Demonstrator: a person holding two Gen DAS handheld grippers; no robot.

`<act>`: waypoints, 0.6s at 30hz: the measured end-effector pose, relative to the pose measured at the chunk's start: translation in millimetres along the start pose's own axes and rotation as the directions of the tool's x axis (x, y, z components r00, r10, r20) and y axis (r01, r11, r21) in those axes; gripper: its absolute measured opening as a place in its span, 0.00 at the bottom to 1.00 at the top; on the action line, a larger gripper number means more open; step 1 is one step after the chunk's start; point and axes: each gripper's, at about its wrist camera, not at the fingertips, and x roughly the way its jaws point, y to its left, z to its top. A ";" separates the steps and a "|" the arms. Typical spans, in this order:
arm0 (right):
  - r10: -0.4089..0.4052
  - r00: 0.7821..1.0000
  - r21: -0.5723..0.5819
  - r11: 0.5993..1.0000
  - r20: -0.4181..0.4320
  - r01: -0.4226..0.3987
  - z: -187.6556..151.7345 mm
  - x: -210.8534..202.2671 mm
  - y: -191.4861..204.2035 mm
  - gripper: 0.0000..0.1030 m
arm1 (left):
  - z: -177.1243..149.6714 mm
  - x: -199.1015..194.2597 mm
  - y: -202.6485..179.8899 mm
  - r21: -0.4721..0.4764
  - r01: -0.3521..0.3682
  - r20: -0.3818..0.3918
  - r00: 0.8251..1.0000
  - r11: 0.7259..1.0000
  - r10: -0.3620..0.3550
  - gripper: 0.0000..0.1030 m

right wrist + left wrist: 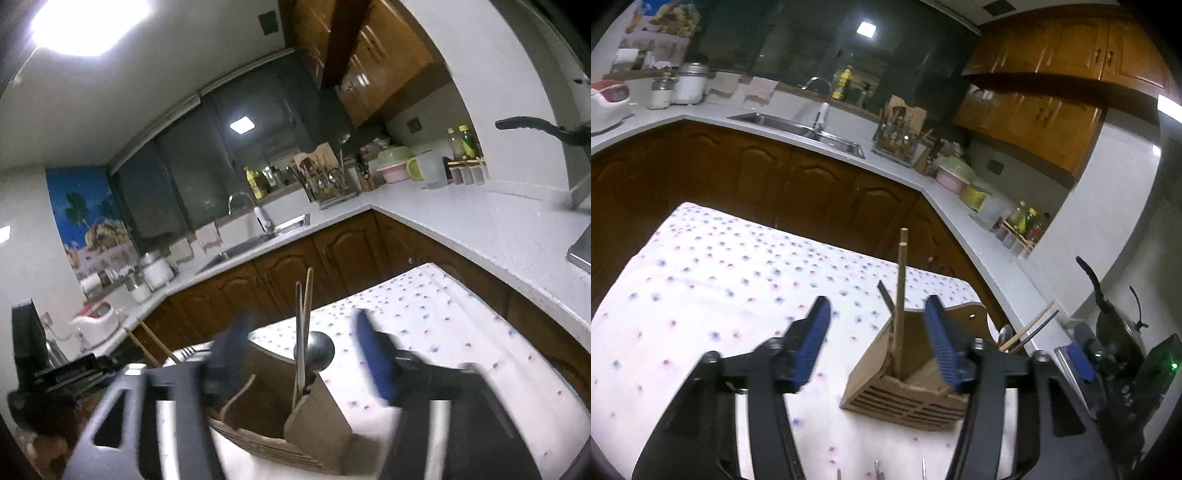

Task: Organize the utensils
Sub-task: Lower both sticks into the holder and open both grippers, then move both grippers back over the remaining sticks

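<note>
A brown wooden utensil holder (908,384) stands on a table with a dotted white cloth (713,280). Two wooden chopsticks (900,295) stand upright in it. My left gripper (879,325) is open and empty above the holder, its right finger over the holder's rim. In the right wrist view the holder (280,417) is close below; it holds a metal spoon (319,350), a dark utensil and a chopstick (306,306). My right gripper (299,350) is open and empty, fingers on either side of these utensils. Metal utensil tips (879,470) show at the left view's bottom edge.
A white kitchen counter (964,218) with sink (798,129), dish rack (901,144), bowls and bottles runs behind the table. The other gripper (1082,362) shows at the right in the left wrist view. A pan handle (532,125) sticks out at the right.
</note>
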 end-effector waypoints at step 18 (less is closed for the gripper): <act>0.046 0.993 0.039 0.998 -0.108 -0.042 -64.2 -100.0 -3.5 0.98 | -102.7 -92.1 37.2 -0.031 -0.128 -0.060 0.990 0.991 0.126 0.81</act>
